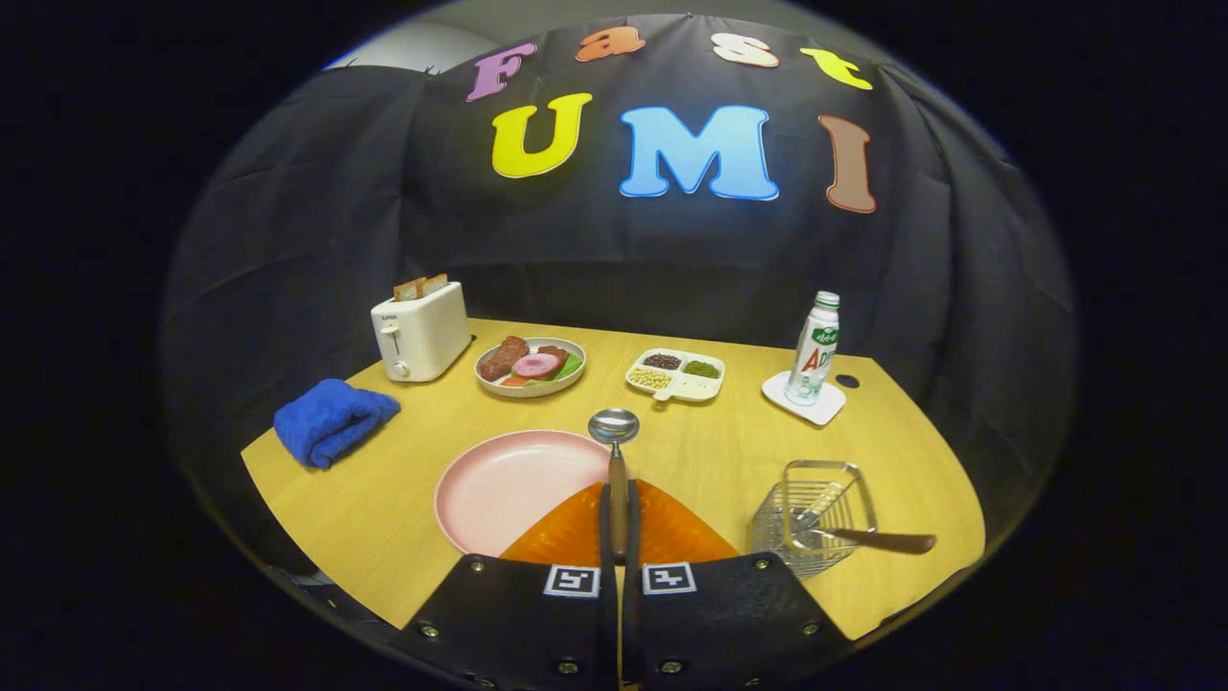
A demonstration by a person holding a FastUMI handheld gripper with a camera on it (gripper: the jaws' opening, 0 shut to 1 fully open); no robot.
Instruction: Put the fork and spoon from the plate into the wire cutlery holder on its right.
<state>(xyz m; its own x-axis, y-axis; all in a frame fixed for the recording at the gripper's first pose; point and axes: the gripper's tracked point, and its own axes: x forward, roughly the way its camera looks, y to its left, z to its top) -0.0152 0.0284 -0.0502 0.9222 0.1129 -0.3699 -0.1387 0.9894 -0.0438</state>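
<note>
Above the pink plate (504, 485) near the table's (384, 537) front edge, gripper (619, 537) pinches spoon (614, 451) handle; carry right, lower bowl-first into wire holder (815, 509) beside fork (878, 539).

"AD" on bottle (814, 349)

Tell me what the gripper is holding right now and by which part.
The gripper is shut on the spoon, both fingers pressing on its wooden handle, with the metal bowl sticking out ahead of the fingers above the pink plate.
</note>
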